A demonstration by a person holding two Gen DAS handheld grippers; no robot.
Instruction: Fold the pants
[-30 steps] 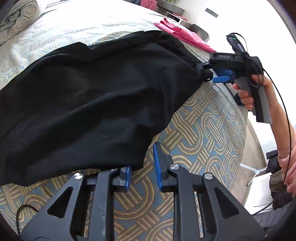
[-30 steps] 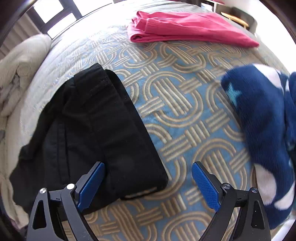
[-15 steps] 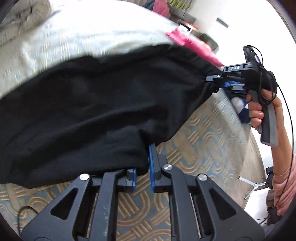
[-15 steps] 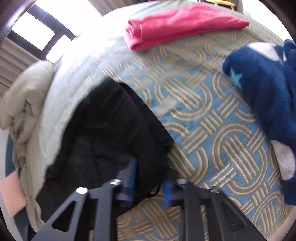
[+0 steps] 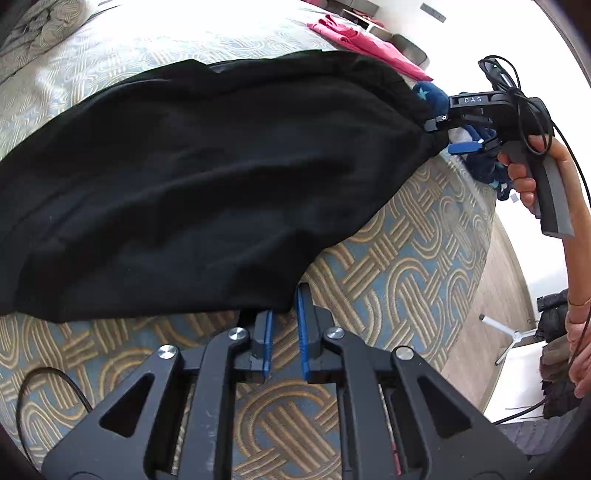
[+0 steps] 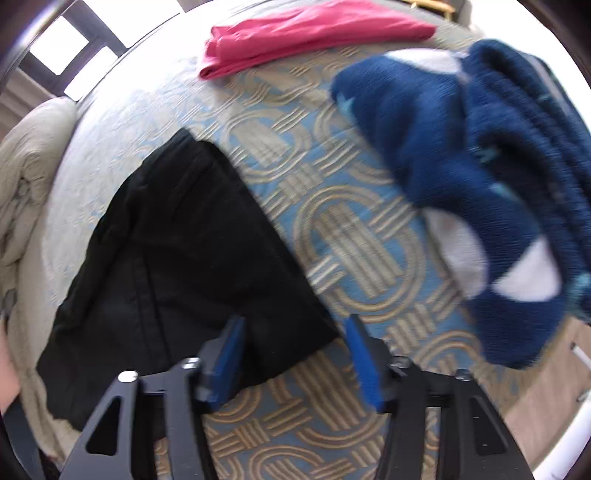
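The black pants lie folded on the patterned bedspread. My left gripper is at their near corner with its jaws close together and a narrow gap between the blue pads; the cloth edge lies at the fingertips. My right gripper is open, its blue pads wide apart around the pants' near corner. It also shows in the left wrist view at the pants' far right corner.
Pink folded pants lie at the far edge of the bed. A blue and white fleece garment lies to the right. A pale bunched duvet is at the left. The bed's edge and wooden floor are on the right.
The right gripper shut on the pants' corner half a second ago and has now opened. The left jaws narrowed at the near corner. The pants have settled on the bed.
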